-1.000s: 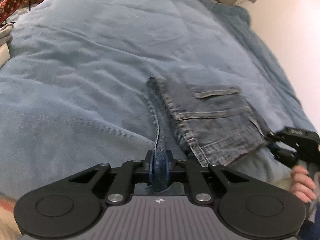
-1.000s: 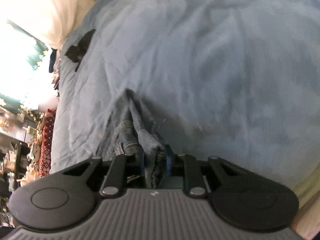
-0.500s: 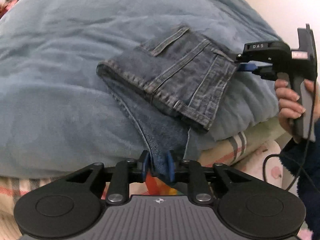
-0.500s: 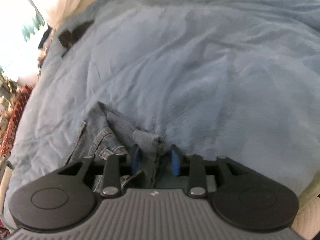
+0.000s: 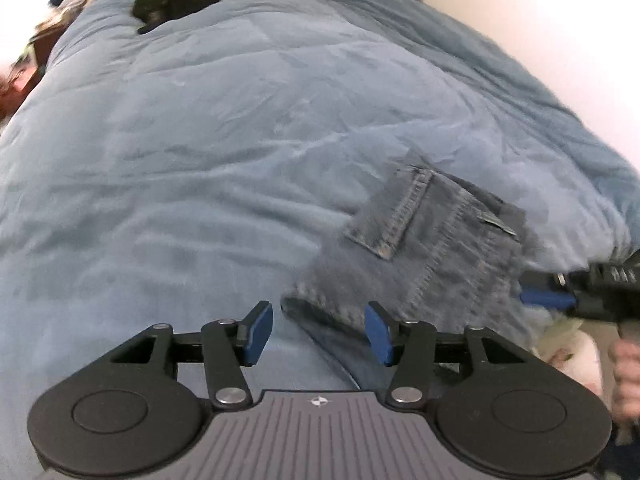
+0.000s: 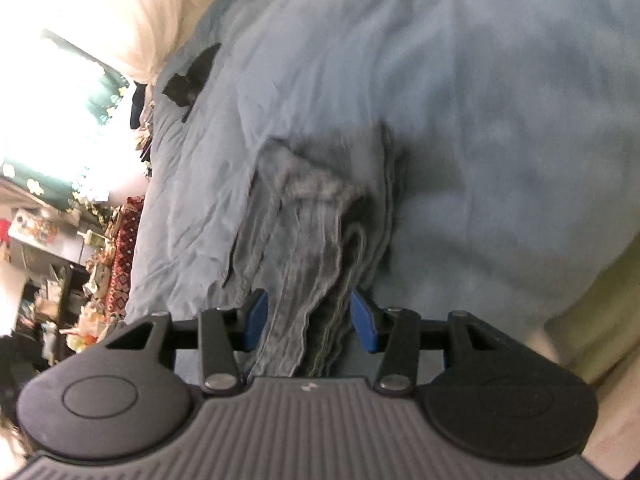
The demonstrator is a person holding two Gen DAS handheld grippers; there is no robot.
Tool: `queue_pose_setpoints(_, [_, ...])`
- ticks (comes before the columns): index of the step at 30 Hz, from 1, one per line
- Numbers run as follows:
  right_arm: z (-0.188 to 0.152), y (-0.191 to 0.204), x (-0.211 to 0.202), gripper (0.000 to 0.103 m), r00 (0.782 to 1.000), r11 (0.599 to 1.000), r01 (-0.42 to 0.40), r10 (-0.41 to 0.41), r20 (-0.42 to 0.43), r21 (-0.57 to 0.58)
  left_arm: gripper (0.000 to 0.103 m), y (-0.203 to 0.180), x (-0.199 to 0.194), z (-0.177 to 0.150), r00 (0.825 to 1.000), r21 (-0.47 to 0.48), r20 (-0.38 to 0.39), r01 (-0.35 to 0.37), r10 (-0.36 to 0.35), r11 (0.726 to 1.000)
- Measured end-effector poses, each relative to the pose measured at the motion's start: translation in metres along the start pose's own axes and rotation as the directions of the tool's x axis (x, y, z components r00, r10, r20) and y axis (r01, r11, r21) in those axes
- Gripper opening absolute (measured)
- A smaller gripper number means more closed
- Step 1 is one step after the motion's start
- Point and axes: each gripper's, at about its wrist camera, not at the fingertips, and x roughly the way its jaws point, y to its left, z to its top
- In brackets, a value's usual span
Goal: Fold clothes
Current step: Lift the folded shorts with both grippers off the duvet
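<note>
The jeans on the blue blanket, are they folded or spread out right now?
Folded. The jeans lie as a compact bundle on the blanket, back pocket on top, and the right wrist view shows stacked layered edges.

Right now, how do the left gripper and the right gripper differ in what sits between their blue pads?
The left gripper has only a thin edge of the jeans between its pads, the blue blanket showing through; the right gripper straddles a thick folded bundle. Both have just been opening and neither pinches the denim.
</note>
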Motion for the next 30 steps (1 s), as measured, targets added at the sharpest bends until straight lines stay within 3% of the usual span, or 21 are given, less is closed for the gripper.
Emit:
queue_pose_setpoints(6, [-0.011, -0.020, 0.035, 0.060, 0.999, 0.990, -0.025, 0.028, -0.019, 0.138, 0.054, 0.013, 0.056, 0.043, 0.999, 0.079, -0.022, 0.028, -0.027, 0.996])
queue_pose_setpoints(10, [-0.011, -0.029, 0.051, 0.068, 0.998, 0.981, -0.063, 0.064, -0.002, 0.186, 0.055, 0.029, 0.087, 0.059, 0.989, 0.012, -0.085, 0.119, -0.118, 0.993])
queue_pose_setpoints(14, [-0.007, -0.032, 0.069, 0.069, 0.997, 0.975, -0.080, 0.080, 0.005, 0.209, 0.058, 0.039, 0.114, 0.067, 0.973, -0.044, -0.127, 0.190, -0.194, 0.981])
queue_pose_setpoints(17, [-0.003, -0.028, 0.080, 0.061, 0.997, 0.979, -0.071, 0.074, -0.010, 0.190, 0.060, 0.043, 0.122, 0.068, 0.969, -0.091, -0.127, 0.201, -0.212, 0.975])
queue_pose_setpoints(22, [0.005, -0.025, 0.082, 0.039, 0.995, 0.980, -0.084, 0.093, -0.041, 0.183, 0.060, 0.040, 0.114, 0.057, 0.958, -0.123, -0.113, 0.250, -0.264, 0.960])
queue_pose_setpoints(25, [0.008, -0.015, 0.071, 0.035, 0.993, 0.984, -0.111, 0.117, -0.036, 0.141, 0.060, 0.038, 0.102, 0.051, 0.915, -0.114, -0.135, 0.366, -0.380, 0.924])
queue_pose_setpoints(26, [0.008, -0.010, 0.067, 0.035, 0.992, 0.987, -0.115, 0.119, -0.028, 0.115, 0.060, 0.035, 0.098, 0.048, 0.911, -0.091, -0.138, 0.379, -0.389, 0.921])
queue_pose_setpoints(28, [0.010, -0.006, 0.065, 0.036, 0.993, 0.989, -0.115, 0.118, -0.022, 0.090, 0.064, 0.022, 0.096, 0.043, 0.922, -0.002, -0.159, 0.357, -0.353, 0.934])
queue_pose_setpoints(30, [0.011, -0.006, 0.069, 0.037, 0.995, 0.992, -0.096, 0.098, -0.023, 0.084, 0.072, 0.021, 0.106, 0.042, 0.922, -0.014, -0.181, 0.346, -0.343, 0.938])
